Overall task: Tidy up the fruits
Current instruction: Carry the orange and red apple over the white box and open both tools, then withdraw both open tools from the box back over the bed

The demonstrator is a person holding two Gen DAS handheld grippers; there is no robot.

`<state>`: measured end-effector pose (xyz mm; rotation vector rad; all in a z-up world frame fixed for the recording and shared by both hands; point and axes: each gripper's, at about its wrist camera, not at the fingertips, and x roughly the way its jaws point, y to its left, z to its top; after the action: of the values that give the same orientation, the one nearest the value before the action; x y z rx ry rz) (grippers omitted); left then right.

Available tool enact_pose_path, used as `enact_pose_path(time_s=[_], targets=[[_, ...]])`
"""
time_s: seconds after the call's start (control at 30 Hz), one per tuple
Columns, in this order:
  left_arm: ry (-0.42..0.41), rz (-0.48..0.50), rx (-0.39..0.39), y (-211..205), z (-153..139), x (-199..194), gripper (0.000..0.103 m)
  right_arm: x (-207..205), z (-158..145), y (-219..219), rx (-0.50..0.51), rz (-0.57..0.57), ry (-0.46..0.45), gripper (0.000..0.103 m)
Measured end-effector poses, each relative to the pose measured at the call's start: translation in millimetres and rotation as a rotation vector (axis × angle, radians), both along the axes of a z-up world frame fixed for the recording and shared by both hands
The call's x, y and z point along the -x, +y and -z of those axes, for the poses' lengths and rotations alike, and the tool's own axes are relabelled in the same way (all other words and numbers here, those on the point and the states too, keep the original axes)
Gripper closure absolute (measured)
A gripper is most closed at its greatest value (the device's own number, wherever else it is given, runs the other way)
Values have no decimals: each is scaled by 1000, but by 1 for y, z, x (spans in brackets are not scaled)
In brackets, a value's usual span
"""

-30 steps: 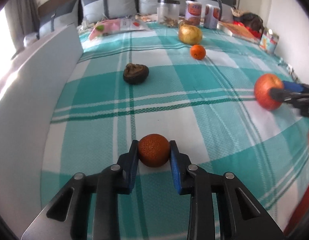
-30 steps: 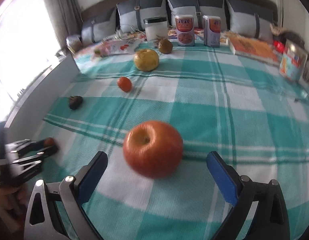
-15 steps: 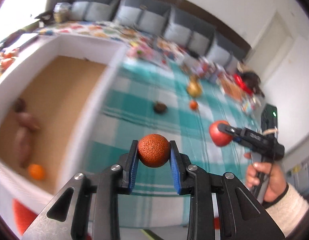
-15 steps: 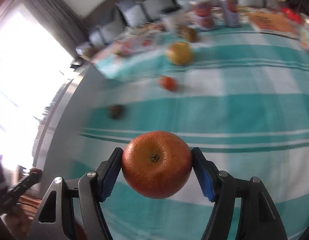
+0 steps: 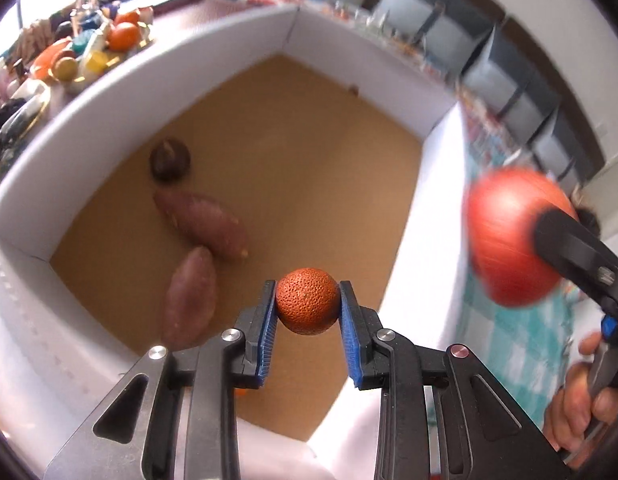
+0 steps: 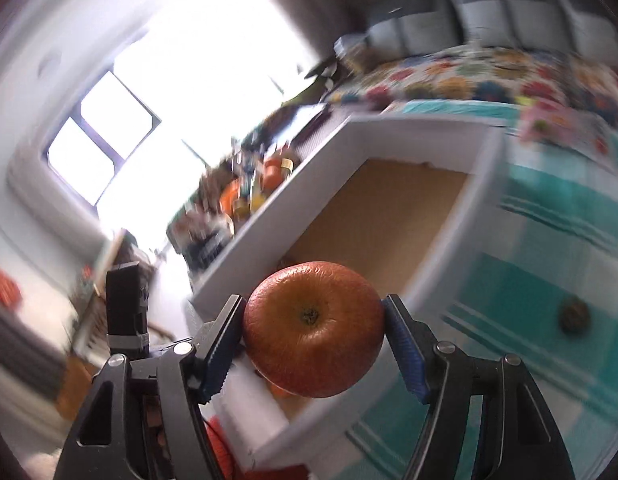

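Moves both fruits off the checked bed cloth [image 6: 549, 280], where they were a second ago, and over to the white box [image 5: 213, 68]. Looks straight down into the box now from the left gripper [image 5: 307, 292], not across the bed as before. Holds the small bumpy orange [image 5: 307, 308] tight between the blue pads, same as a second ago, up in the air above the brown floor of the box. Shows two sweet potatoes [image 5: 201, 224] and a dark round fruit [image 5: 169, 160] already lying down there. Shows a big change on the other side: has just been closing the jaws of the right gripper [image 6: 314, 304], which stood wide apart around the red apple [image 6: 313, 328] a second ago, and now presses both pads on the apple. Lifts the apple clear of the bed and brings it close to the near wall of the box, next to the left gripper, with a hand [image 5: 581, 400] on the handle. Looks blurry on that side, so likely moving fast. Means two pickups are done and the next step is probably to let go, orange first since it is already over the box. Calls for care not to drop the orange hard onto the sweet potatoes. Leaves at least one dark fruit [image 6: 574, 314] on the bed to fetch later.
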<state>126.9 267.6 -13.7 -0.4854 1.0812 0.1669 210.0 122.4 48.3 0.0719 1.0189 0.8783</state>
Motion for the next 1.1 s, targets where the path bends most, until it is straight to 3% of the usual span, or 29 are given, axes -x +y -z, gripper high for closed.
enact_pose_path(time_s=[0.13, 0.2, 0.23, 0.27, 0.4, 0.53, 0.63, 0.73, 0.83, 0.93, 1.03, 1.1], targets=[[64, 12, -44, -8, 14, -2, 70, -6, 34, 45, 183, -67, -14, 34], [77, 3, -74, -10, 13, 2, 58, -12, 50, 50, 245, -71, -10, 33], [75, -1, -84, -8, 13, 5, 45, -14, 56, 49, 260, -64, -11, 33], [69, -8, -102, -9, 12, 8, 37, -14, 56, 47, 245, -54, -23, 33], [-9, -38, -175, -13, -7, 21, 36, -11, 30, 22, 153, 10, -72, 20], [-165, -19, -221, -50, -43, 35, 22, 8, 8, -38, 124, 133, -211, 0], [-268, 88, -238, -108, -61, 40, 18, 29, 22, -111, 183, 258, -276, 0], [-326, 203, -211, -161, -61, 41, 14, 49, 59, -192, 346, 376, -329, 0], [-301, 340, -188, -223, -37, 31, 12, 67, 101, -272, 537, 500, -289, 0], [-242, 455, -170, -279, 7, 12, 12, 78, 127, -340, 624, 670, -208, 0], [-188, 494, -203, -311, 42, -10, 12, 81, 135, -377, 633, 752, -184, 0], [-170, 506, -252, -324, 64, -26, 12, 79, 138, -393, 557, 762, -158, 0]])
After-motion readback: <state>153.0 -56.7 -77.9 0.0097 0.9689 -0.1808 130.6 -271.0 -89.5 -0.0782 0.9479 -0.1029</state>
